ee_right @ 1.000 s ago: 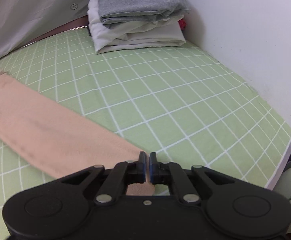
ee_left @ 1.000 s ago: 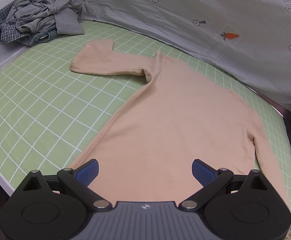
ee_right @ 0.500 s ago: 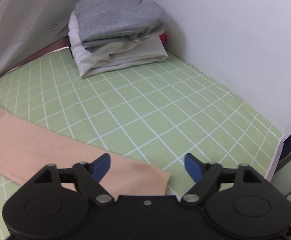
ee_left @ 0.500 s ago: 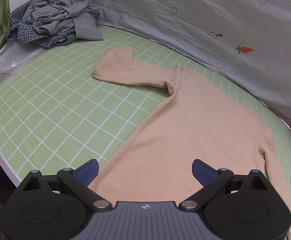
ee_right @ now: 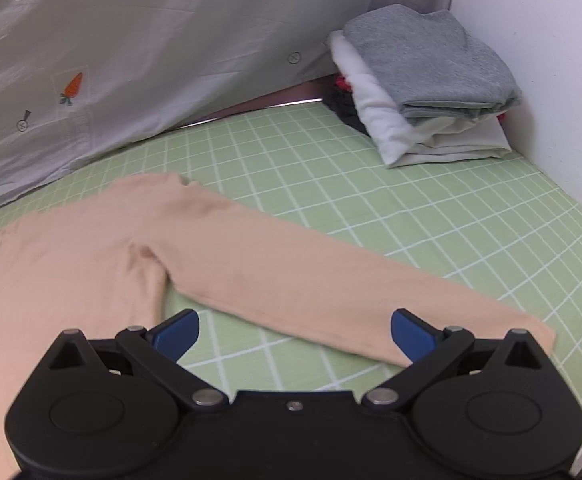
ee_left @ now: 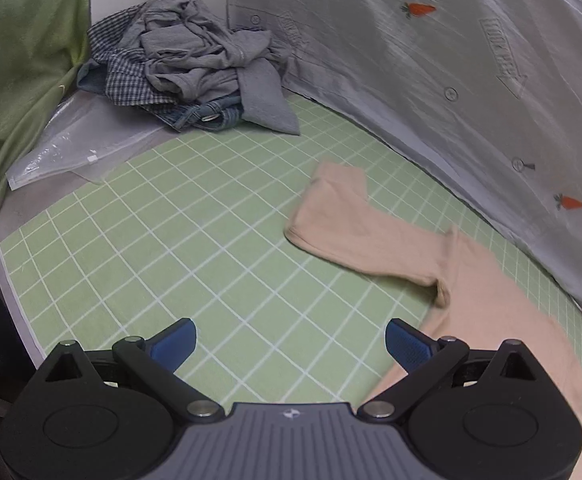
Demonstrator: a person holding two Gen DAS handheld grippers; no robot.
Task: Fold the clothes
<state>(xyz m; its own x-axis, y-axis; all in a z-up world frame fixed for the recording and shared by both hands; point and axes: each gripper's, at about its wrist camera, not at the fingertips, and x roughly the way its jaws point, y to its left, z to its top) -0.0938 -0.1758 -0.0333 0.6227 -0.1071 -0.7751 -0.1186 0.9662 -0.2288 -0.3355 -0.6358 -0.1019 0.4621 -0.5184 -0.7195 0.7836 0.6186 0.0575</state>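
A second ago I had the right gripper (ee_right: 294, 334) pinched shut at the cuff of the peach top (ee_right: 91, 248); it's let go, jaws still opening to full width, nothing between them. Left gripper (ee_left: 289, 344) jaws wide too, empty, swung off the body toward the left sleeve (ee_left: 355, 224). The top lies flat on the green grid mat (ee_left: 163, 232), both sleeves spread, right sleeve (ee_right: 331, 280) straight out. My read: spreading is finished, sleeve folds next. Folded stack (ee_right: 423, 84) waits at the back corner.
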